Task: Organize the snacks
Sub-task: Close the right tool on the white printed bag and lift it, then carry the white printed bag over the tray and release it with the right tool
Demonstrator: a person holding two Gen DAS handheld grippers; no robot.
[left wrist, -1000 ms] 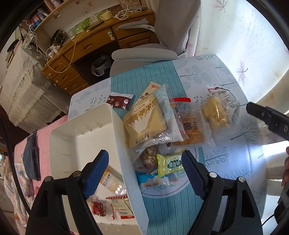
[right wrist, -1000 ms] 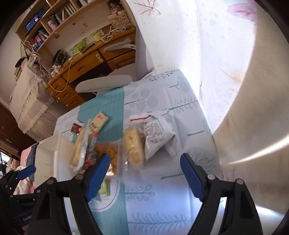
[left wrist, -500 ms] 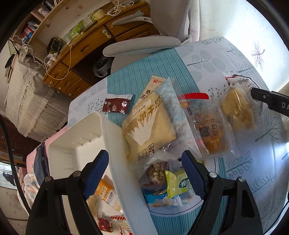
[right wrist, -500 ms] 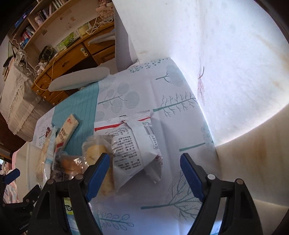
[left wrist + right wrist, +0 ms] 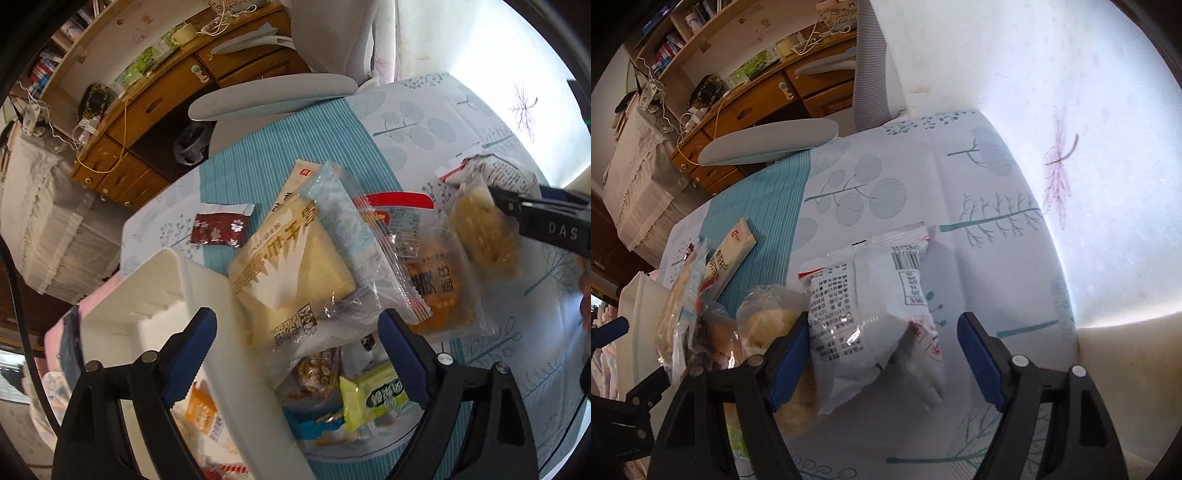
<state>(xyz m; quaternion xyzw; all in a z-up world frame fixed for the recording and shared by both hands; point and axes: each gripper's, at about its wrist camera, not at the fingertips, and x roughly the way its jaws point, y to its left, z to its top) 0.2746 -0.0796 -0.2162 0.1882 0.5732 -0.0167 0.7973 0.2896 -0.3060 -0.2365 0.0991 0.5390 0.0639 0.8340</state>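
Note:
My left gripper (image 5: 297,354) hangs above the snack pile, its jaws opening and gripping nothing. Under it lie a clear-wrapped cream sandwich cake (image 5: 291,273), a nut packet (image 5: 317,369) and a green packet (image 5: 373,397). The wall of the white bin (image 5: 207,332) runs below its left finger. My right gripper (image 5: 882,363) straddles a white printed packet (image 5: 871,321), jaws closing. The left pad is at the packet's side and the right pad stands apart. A yellow cake in clear wrap (image 5: 768,321) lies just left of it.
An orange pastry packet (image 5: 439,284), a maroon sachet (image 5: 219,229) and a beige bar (image 5: 729,254) lie on the patterned tablecloth (image 5: 960,184). The bin holds an orange packet (image 5: 201,410). A grey chair (image 5: 273,92) and wooden desk (image 5: 147,107) stand beyond; a wall borders the right.
Both grippers have sunk toward the table and the snacks loom larger. The right one has come over the white packet and its jaws have narrowed. The left jaws have widened a little.

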